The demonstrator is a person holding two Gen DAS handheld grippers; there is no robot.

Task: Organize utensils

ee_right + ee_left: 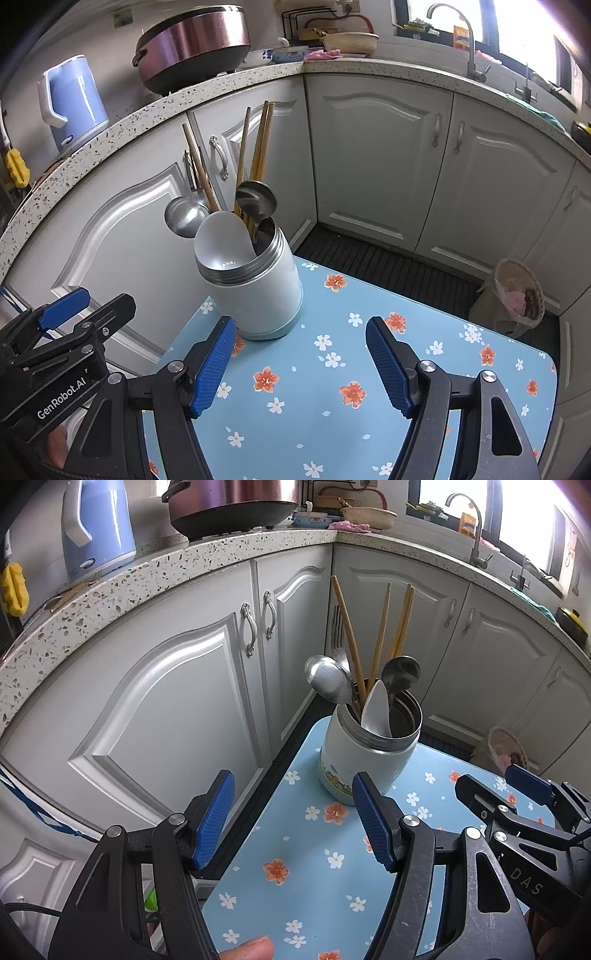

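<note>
A white metal-rimmed holder jar (364, 755) (258, 295) stands upright at the far end of the blue flowered table (306, 882) (332, 406). It holds wooden chopsticks (349, 635) (258, 147), two metal spoons (328, 681) (256, 199), a fork (337, 635) and a white plastic spoon (376, 710) (223, 240). My left gripper (293, 819) is open and empty, just short of the jar; it also shows in the right wrist view (96, 306). My right gripper (301, 365) is open and empty, near the jar's base; it also shows in the left wrist view (498, 781).
White cabinet doors (177, 709) (376, 155) curve around behind the table under a speckled counter (147, 576). On the counter stand a blue kettle (98, 528) (72, 99) and a cooker pot (192, 48). A basket (517, 295) sits on the dark floor at the right.
</note>
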